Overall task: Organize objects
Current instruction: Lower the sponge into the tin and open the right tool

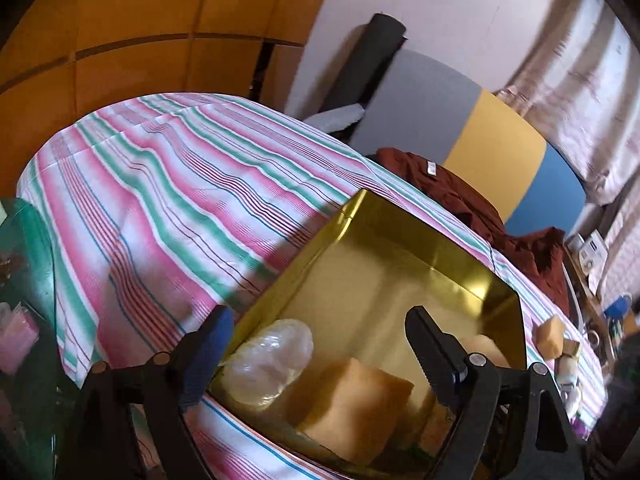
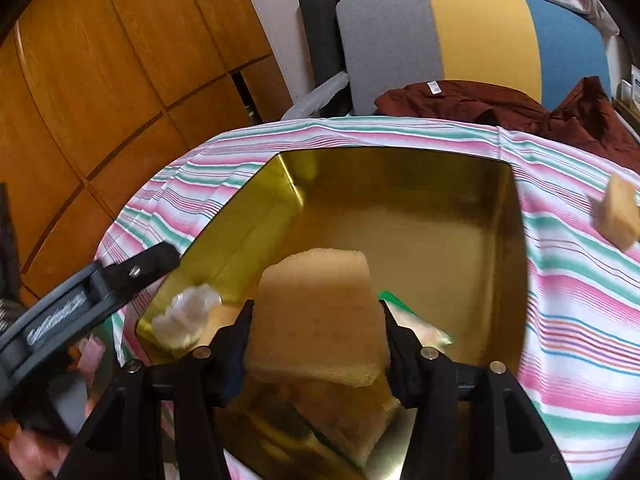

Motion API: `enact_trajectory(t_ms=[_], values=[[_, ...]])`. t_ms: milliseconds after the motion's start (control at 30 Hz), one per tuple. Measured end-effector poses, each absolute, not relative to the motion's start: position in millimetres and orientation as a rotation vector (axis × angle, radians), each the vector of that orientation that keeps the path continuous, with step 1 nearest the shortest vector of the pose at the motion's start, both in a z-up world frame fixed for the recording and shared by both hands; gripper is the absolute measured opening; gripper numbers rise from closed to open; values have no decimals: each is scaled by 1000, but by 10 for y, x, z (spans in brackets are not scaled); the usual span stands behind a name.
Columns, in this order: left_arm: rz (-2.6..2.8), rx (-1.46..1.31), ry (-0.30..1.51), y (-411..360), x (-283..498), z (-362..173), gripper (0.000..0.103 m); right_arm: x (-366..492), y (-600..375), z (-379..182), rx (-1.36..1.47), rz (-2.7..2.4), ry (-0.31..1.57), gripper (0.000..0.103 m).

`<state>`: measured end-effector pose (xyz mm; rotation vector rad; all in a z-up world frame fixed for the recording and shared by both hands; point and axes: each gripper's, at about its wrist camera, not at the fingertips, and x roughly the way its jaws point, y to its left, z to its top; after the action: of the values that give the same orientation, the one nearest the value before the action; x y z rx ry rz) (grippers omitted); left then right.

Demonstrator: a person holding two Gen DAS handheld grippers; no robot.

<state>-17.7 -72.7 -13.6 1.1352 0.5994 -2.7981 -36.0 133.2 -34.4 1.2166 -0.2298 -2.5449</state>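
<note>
A striped cloth [image 2: 580,280] of pink, green and white covers the table, which stands before wooden cabinet panels [image 2: 100,80] and a chair back [image 2: 460,40] in grey, yellow and blue. A dark red garment [image 2: 500,100] lies crumpled along the table's far edge. The cloth's left half is bare, leaving open room there. A gold tin [image 2: 420,216] sits toward the table's near right side, its far half bare metal. At its near end lie a crumpled clear plastic wrap [image 1: 272,356] and tan sponges (one half hidden). The right gripper [image 2: 316,320] holds a sponge [image 2: 316,308] between its pads above the tin. The left gripper [image 1: 316,340] straddles the tin's near-left wall, jaws wide and gripping nothing. Another sponge [image 2: 618,212] rests on the cloth just right of the tin.
</note>
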Motion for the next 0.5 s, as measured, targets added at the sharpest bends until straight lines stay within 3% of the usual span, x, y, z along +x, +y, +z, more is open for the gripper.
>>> enact_trajectory(t_ms=[100,200,500], values=[[-2798,1125,605,-734,-171,-121,93,-377,1396,-317,1218,-2549,-279,62],[-2806,1121,590,-690,-161,-119,94,-310,1506,-237,1179,-2592,-304,81],[-2902,1162,547,-384,-94,-140,99,-26,2199,-56,1065,-2735,-432,82]])
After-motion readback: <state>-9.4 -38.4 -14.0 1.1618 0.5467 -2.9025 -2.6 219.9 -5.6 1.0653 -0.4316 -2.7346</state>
